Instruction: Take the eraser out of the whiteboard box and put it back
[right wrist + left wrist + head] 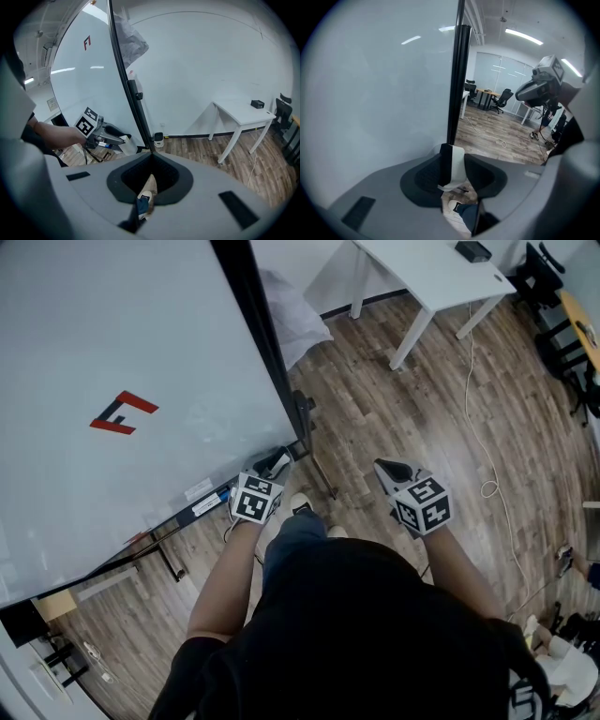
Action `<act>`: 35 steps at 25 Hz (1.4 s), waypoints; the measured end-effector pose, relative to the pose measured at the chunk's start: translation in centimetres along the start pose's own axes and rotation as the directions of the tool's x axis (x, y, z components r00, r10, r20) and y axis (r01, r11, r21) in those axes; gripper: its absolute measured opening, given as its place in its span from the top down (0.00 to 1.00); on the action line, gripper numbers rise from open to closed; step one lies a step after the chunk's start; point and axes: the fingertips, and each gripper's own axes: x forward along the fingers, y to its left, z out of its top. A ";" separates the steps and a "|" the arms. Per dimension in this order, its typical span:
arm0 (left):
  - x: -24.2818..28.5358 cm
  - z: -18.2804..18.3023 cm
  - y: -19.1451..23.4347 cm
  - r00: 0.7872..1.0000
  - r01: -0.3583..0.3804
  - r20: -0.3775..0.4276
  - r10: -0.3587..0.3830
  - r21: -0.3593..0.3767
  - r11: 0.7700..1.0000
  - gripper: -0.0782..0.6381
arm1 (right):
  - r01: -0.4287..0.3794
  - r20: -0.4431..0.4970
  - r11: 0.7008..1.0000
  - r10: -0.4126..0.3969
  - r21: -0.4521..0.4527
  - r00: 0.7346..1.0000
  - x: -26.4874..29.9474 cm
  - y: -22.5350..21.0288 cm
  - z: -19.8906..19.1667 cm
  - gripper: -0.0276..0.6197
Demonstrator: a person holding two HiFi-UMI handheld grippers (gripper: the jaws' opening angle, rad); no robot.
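Our left hand-held gripper clamps the eraser at the whiteboard's lower corner. Our right hand-held gripper, jaws together and empty, sits right of the whiteboard.

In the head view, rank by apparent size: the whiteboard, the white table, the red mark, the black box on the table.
Largest first: whiteboard, white table, red mark, black box. Table and box stand farther away, so they look smaller.
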 end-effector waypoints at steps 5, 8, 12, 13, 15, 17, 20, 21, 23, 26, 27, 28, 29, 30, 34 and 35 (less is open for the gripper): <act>-0.5 0.5 -0.2 1.000 -0.006 0.018 0.006 0.007 1.000 0.68 | 0.001 -0.001 1.000 -0.001 -0.002 1.000 -0.4 -0.1 -0.4 0.96; -1.0 0.8 -0.3 1.000 -0.013 0.026 0.013 0.000 1.000 0.68 | -0.003 0.003 1.000 0.003 -0.006 1.000 -0.6 0.0 -0.3 0.96; -1.7 1.3 -0.4 0.999 -0.022 0.029 0.022 -0.002 1.000 0.68 | -0.009 0.010 1.000 0.009 -0.014 1.000 -0.8 0.2 -0.1 0.96; -1.9 1.4 -0.4 0.999 -0.024 0.031 0.024 -0.003 1.000 0.68 | -0.011 0.012 1.000 0.011 -0.018 1.000 -0.9 0.3 0.0 0.96; -2.3 1.7 -0.6 0.999 -0.030 0.038 0.030 0.000 1.000 0.68 | -0.013 0.016 1.000 0.014 -0.025 1.000 -1.2 0.5 0.0 0.96; -2.8 2.0 -0.8 0.998 -0.038 0.046 0.038 0.003 0.999 0.68 | -0.014 0.019 0.999 0.015 -0.029 1.000 -1.5 0.6 -0.1 0.96; -3.4 2.4 -1.0 0.997 -0.051 0.062 0.050 0.007 0.999 0.68 | -0.016 0.025 0.999 0.017 -0.029 1.000 -2.0 0.7 -0.3 0.96; -3.6 2.6 -1.1 0.996 -0.054 0.068 0.054 0.008 0.998 0.68 | -0.016 0.027 0.999 0.017 -0.030 0.999 -2.1 0.7 -0.3 0.96; -4.1 2.8 -1.2 0.995 -0.062 0.076 0.061 0.008 0.998 0.68 | -0.018 0.035 0.999 0.019 -0.031 0.999 -2.4 0.9 -0.2 0.96; -5.0 3.2 -1.3 0.993 -0.077 0.090 0.076 0.009 0.997 0.68 | -0.023 0.044 0.999 0.025 -0.036 0.999 -2.8 1.2 -0.2 0.96; -5.2 3.5 -1.4 0.992 -0.082 0.096 0.081 0.009 0.997 0.68 | -0.025 0.045 0.999 0.026 -0.038 0.999 -3.0 1.3 -0.2 0.96; -5.5 3.7 -1.4 0.991 -0.088 0.103 0.086 0.009 0.996 0.68 | -0.027 0.045 0.999 0.029 -0.041 0.999 -3.1 1.4 -0.3 0.96; -5.8 3.9 -1.5 0.990 -0.093 0.109 0.091 0.009 0.996 0.68 | -0.029 0.045 0.999 0.031 -0.044 0.998 -3.3 1.5 -0.3 0.96; -6.1 4.1 -1.5 0.989 -0.098 0.115 0.096 0.009 0.995 0.68 | -0.030 0.046 0.998 0.033 -0.048 0.998 -3.5 1.5 -0.3 0.96; -7.3 4.7 -1.6 0.984 -0.117 0.138 0.115 0.000 0.993 0.68 | -0.036 0.051 0.998 0.039 -0.060 0.998 -4.1 1.7 -0.3 0.96; -7.7 4.9 -1.6 0.982 -0.121 0.143 0.120 -0.002 0.993 0.68 | -0.037 0.052 0.997 0.040 -0.063 0.998 -4.2 1.8 -0.3 0.96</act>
